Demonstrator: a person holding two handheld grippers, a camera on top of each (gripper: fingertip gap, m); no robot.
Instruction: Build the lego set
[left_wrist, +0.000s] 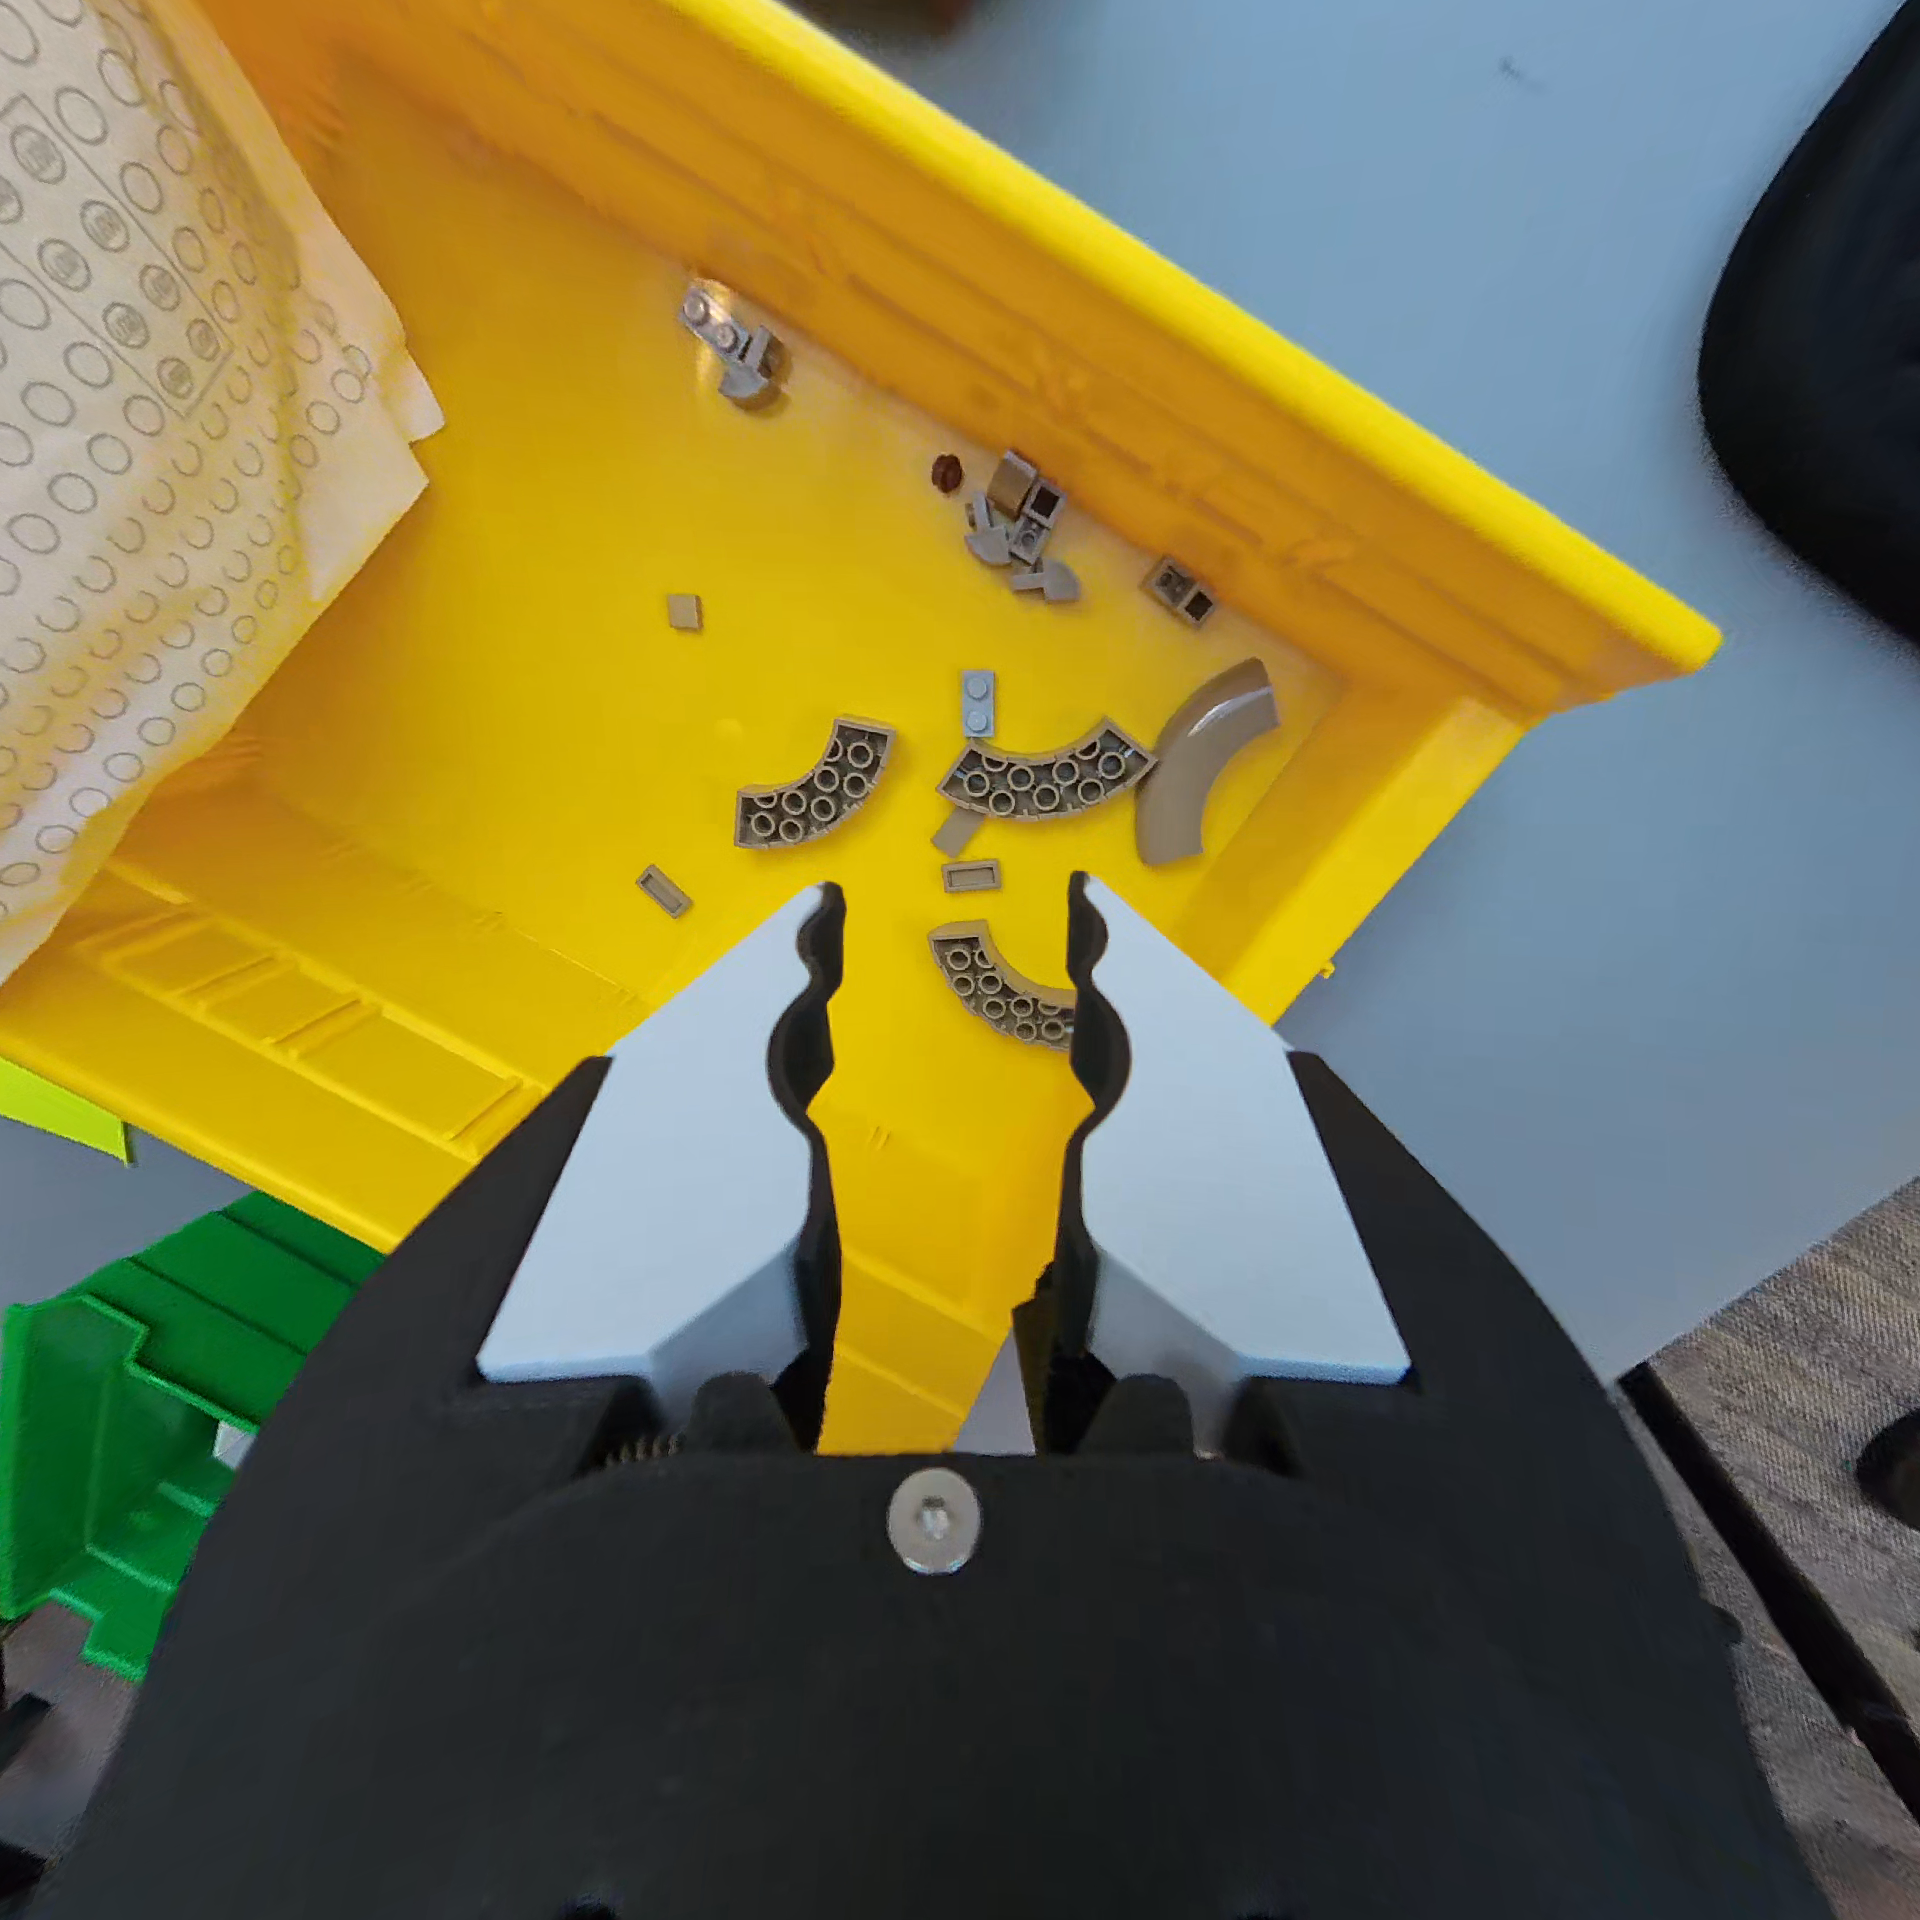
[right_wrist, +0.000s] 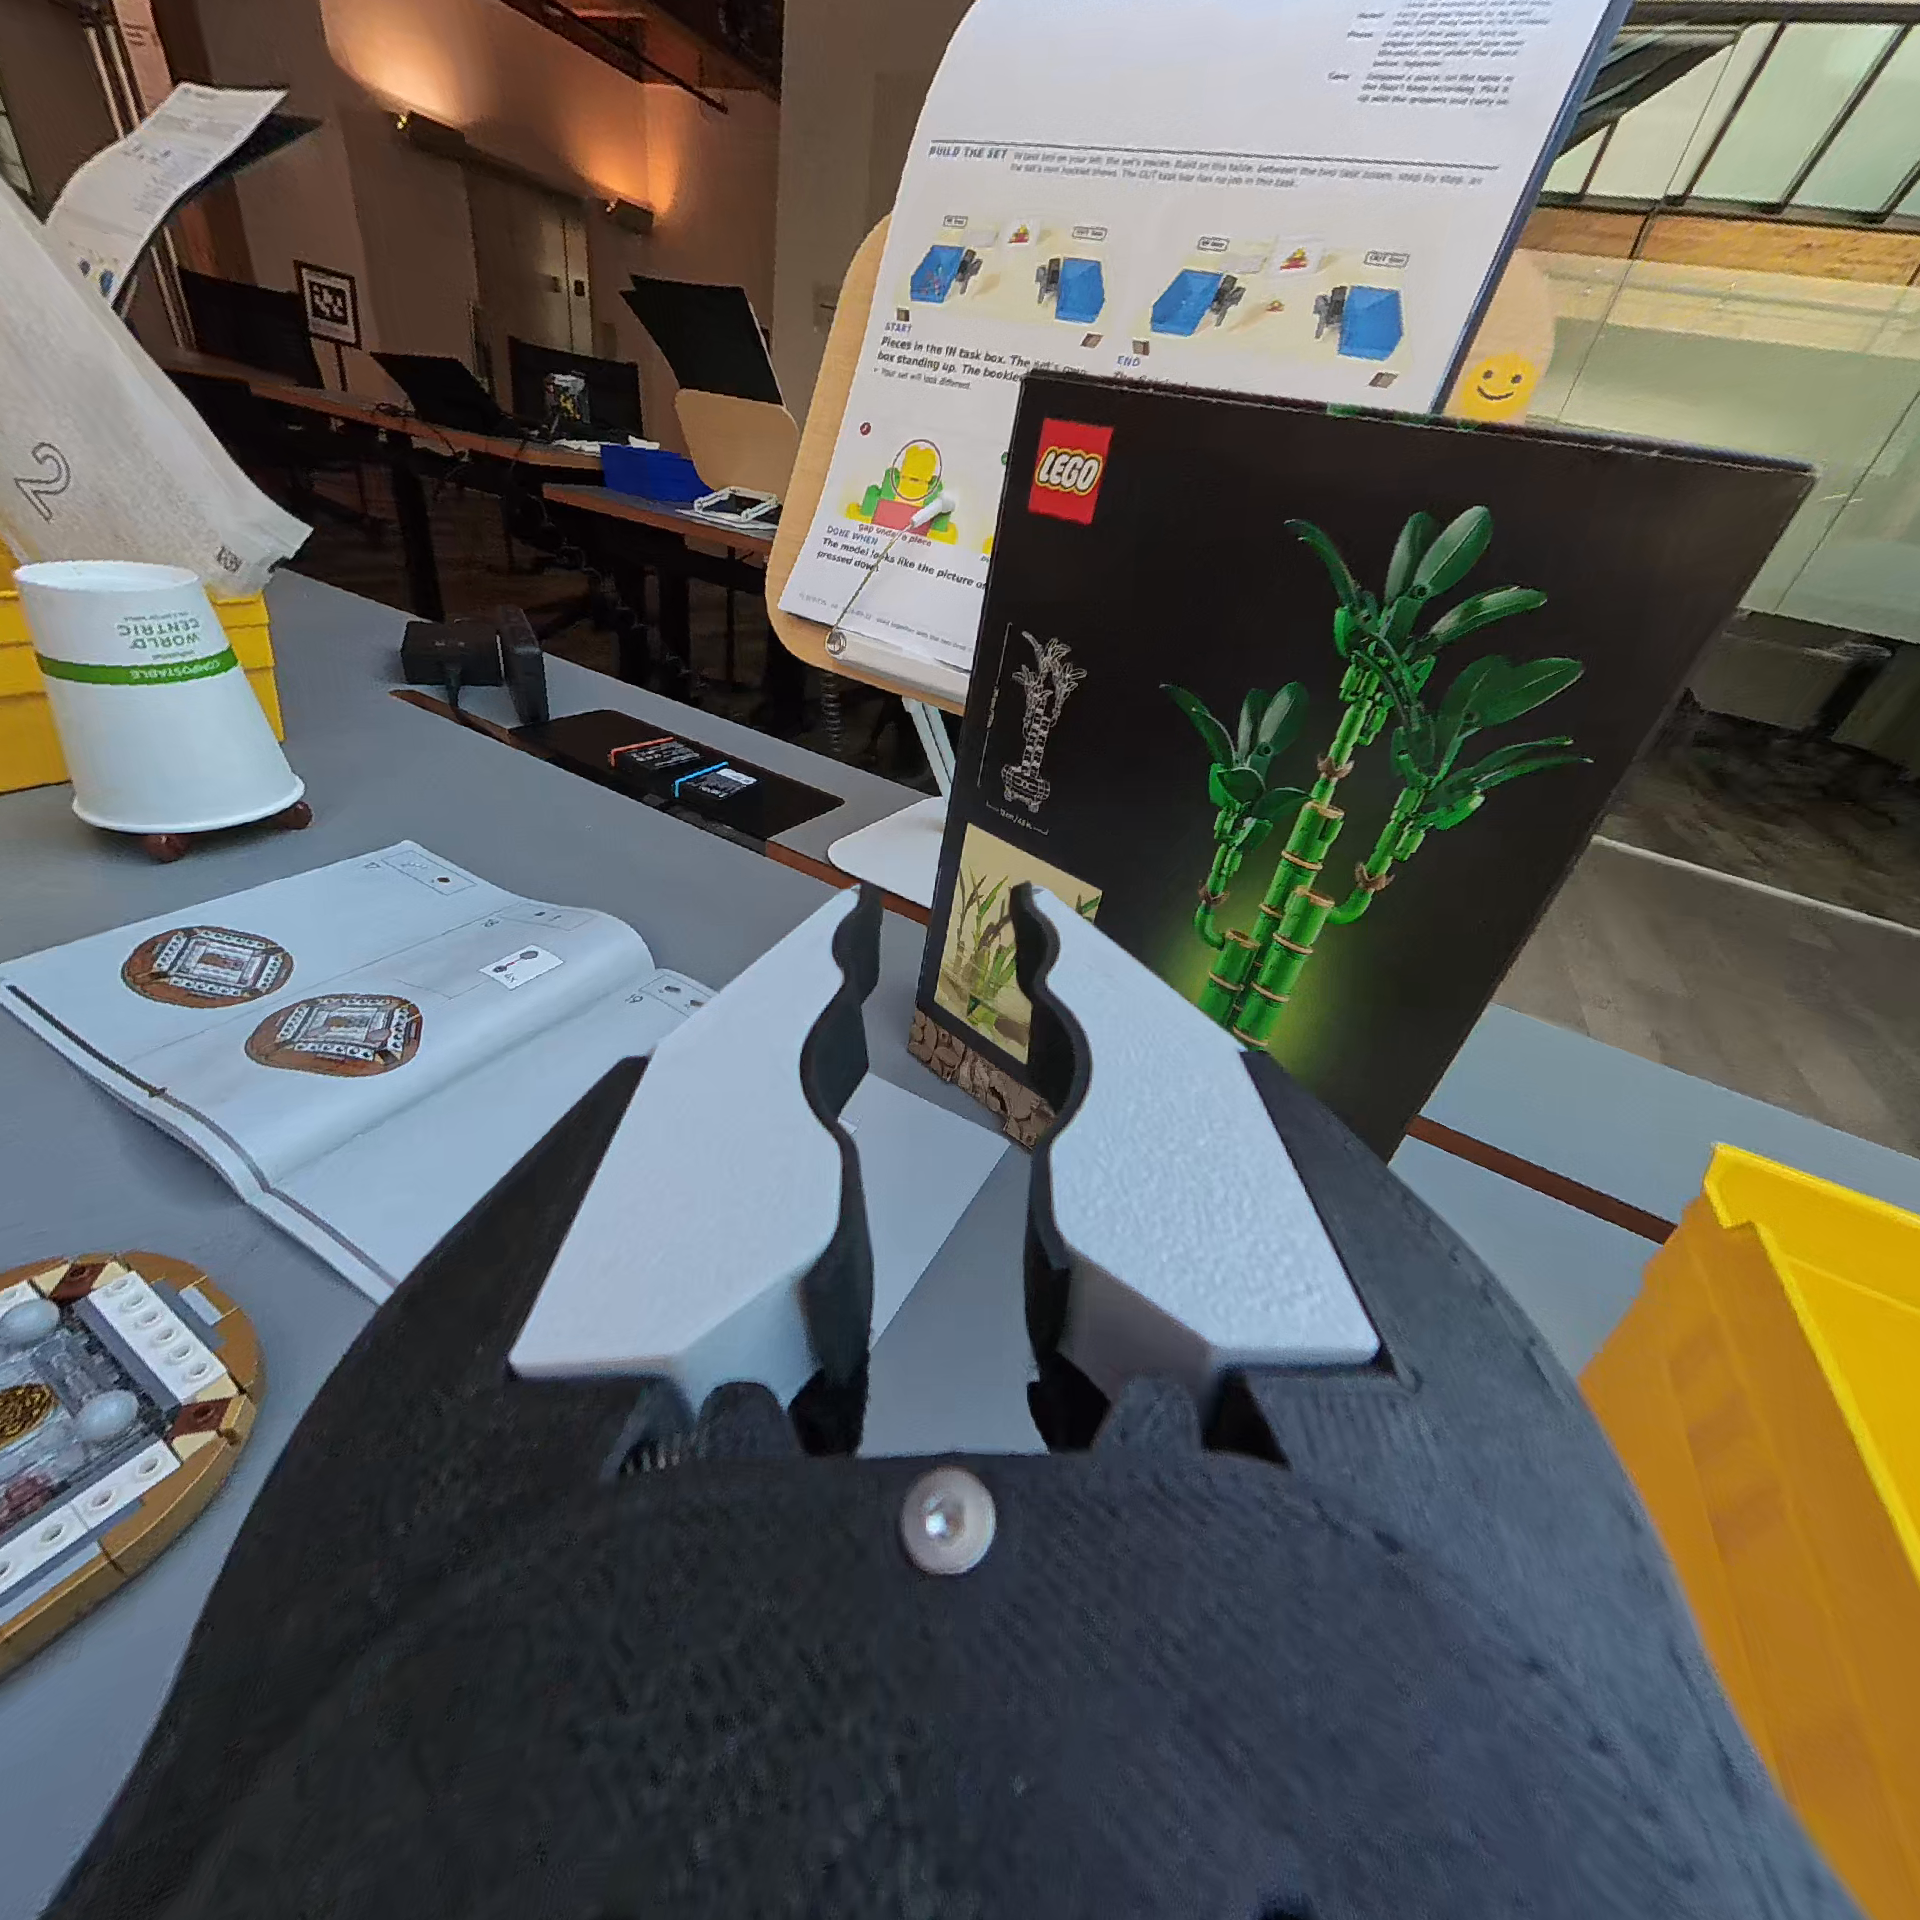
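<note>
In the left wrist view my left gripper (left_wrist: 954, 896) is open and empty, hovering over a yellow bin (left_wrist: 520, 582). Several tan curved bricks lie on the bin floor: one curved brick (left_wrist: 1003, 987) sits between my fingertips and partly under the right finger, others (left_wrist: 816, 784) (left_wrist: 1044, 774) lie just beyond. Small grey pieces (left_wrist: 1013, 520) lie near the far wall. In the right wrist view my right gripper (right_wrist: 943, 902) is open and empty above the grey table. The partly built round model (right_wrist: 104, 1392) lies at the lower left, by the open instruction booklet (right_wrist: 343, 1018).
A white paper bag (left_wrist: 135, 416) lies in the yellow bin's left part. A green bin (left_wrist: 135, 1403) is at the lower left. The set's box (right_wrist: 1351, 748) stands upright ahead of my right gripper. An upturned paper cup (right_wrist: 156, 696) stands far left, another yellow bin (right_wrist: 1787, 1455) at right. Some 65 cm of space lies between my two pairs of fingers. The partly built round model (right_wrist: 104, 1392) is about 20 cm from my right fingertips and 50 cm from my left.
</note>
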